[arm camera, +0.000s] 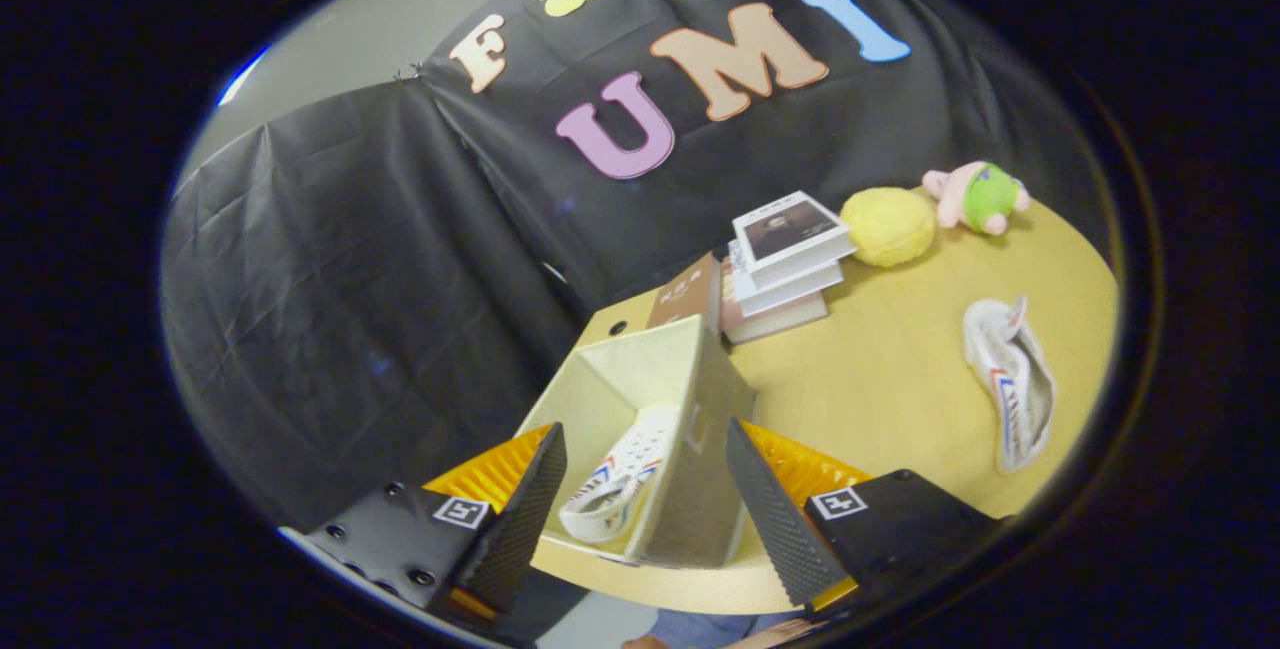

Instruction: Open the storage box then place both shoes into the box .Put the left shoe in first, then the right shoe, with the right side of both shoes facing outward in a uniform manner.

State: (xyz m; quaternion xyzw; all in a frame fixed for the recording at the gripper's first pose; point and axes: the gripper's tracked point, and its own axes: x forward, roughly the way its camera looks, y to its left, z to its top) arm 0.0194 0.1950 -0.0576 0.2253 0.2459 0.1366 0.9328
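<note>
Between the spread fingers of the gripper (640, 499), just ahead of them, an open storage box (700, 449) is seen standing at the near edge of a wooden table (880, 379). One white shoe with red and blue stripes (620, 479) is lodged inside the box, its sole turned toward the fingers, tilted against the box's inner wall. The fingers are held wide apart and nothing is gripped by them; the box is framed by them without any contact that can be made out. The box's lid (680, 299) is folded back beyond the box, toward the booth's black cloth wall (350, 279). Off to the right of the fingers and well apart from the box, the second shoe (1010, 384) is left lying on the tabletop, a white shoe with the same striping. Beyond the box, a stack of books (785, 264) is set on the table, with a yellow plush ball (888, 226) just beside it and a pink and green plush toy (980, 196) farther off near the table's far edge.
</note>
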